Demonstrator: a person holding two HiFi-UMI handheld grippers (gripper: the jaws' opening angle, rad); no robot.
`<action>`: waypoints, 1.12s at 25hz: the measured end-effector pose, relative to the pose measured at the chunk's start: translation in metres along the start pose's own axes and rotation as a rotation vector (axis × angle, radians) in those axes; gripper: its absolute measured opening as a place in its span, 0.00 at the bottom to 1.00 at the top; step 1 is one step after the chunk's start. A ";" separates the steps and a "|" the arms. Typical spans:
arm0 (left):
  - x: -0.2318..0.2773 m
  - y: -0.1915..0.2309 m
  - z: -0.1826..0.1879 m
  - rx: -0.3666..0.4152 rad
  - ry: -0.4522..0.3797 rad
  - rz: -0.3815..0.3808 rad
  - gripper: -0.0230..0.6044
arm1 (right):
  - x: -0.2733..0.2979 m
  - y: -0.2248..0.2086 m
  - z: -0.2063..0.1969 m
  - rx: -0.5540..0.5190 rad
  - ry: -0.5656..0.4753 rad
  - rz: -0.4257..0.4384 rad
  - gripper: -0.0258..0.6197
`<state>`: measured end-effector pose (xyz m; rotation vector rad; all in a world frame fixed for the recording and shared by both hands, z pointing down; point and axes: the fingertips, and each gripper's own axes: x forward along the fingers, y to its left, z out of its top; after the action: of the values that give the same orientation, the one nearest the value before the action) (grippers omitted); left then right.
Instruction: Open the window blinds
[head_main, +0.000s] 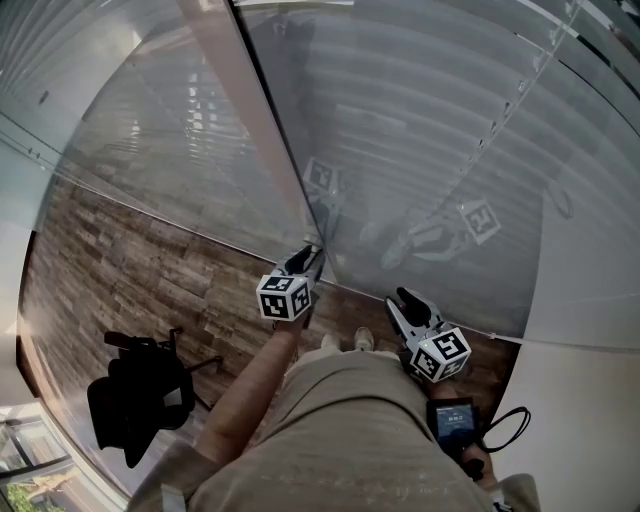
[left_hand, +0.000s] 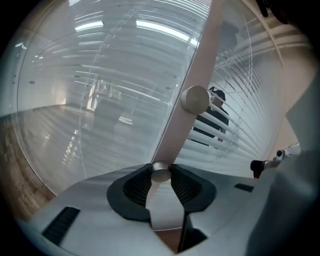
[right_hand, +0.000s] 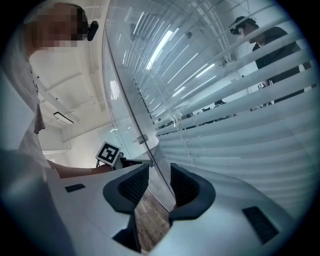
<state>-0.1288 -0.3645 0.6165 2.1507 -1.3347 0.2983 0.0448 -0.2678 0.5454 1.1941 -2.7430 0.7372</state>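
Blinds (head_main: 430, 120): white horizontal slats behind glass, across the wood floor (head_main: 130, 270), filling the panel right of a pale post (head_main: 250, 110). Slats part-tilted, with dark gaps between them.

Left gripper (head_main: 311, 258): against the post, jaws narrow, clamped on a small metal knob (left_hand: 160, 171).

Right gripper (head_main: 402, 298): just right of it, near the glass, jaws apart, holding nothing.

Left gripper view only: the gripped knob and a second knob (left_hand: 195, 99) farther up the post.

Gripper views, not head view: a person (right_hand: 272, 45) seen through the slat gaps.

Head view only: black chair (head_main: 140, 395), near left.
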 end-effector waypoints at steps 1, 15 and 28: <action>0.000 0.000 0.000 -0.011 0.000 -0.005 0.25 | 0.000 0.000 0.000 0.001 -0.001 0.000 0.23; 0.000 0.004 -0.001 -0.338 -0.039 -0.150 0.25 | 0.000 0.002 -0.001 0.009 -0.005 -0.003 0.23; 0.002 0.008 -0.001 -0.670 -0.092 -0.309 0.25 | 0.001 0.000 0.000 0.011 -0.002 -0.011 0.23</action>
<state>-0.1349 -0.3680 0.6211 1.7587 -0.9410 -0.3340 0.0440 -0.2678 0.5458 1.2117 -2.7352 0.7513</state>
